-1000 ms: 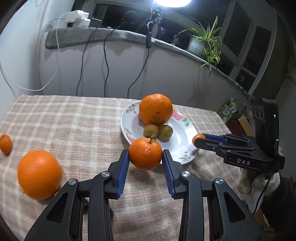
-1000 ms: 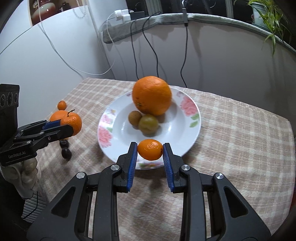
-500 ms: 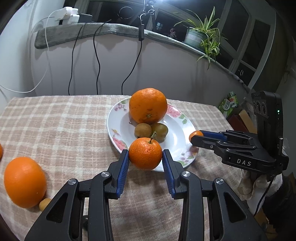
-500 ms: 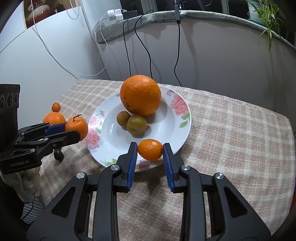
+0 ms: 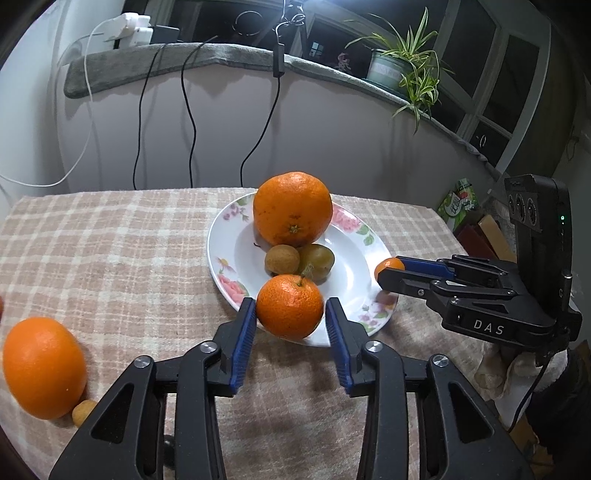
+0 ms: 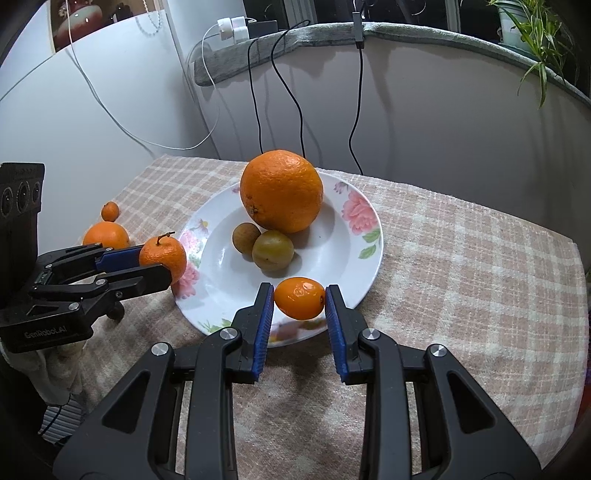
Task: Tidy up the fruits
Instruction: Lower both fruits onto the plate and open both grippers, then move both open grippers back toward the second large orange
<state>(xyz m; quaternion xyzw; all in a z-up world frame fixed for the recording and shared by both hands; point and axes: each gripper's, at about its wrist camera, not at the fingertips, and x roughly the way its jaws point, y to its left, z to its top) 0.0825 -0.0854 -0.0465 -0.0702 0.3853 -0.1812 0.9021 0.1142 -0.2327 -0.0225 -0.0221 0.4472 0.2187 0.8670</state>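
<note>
Left wrist view: left gripper [image 5: 290, 321] jaws opening around stemmed mandarin [image 5: 290, 306], poised over near rim of plate [image 5: 229, 254], apparently for release there.

Right wrist view: right gripper [image 6: 300, 306] jaws clamped on kumquat [image 6: 300, 298], above plate's near edge, ready for placing.

Dim indoor light comes from a bright lamp [image 5: 291, 5] overhead at the back; cables cast soft shadows on the wall [image 5: 332, 122]. Fisheye curvature darkens corners; focus stays sharp.

potted plant [image 5: 402, 70] on ledge | black cables [image 5: 190, 110] (hanging) | white chargers [image 5: 127, 27]
</note>
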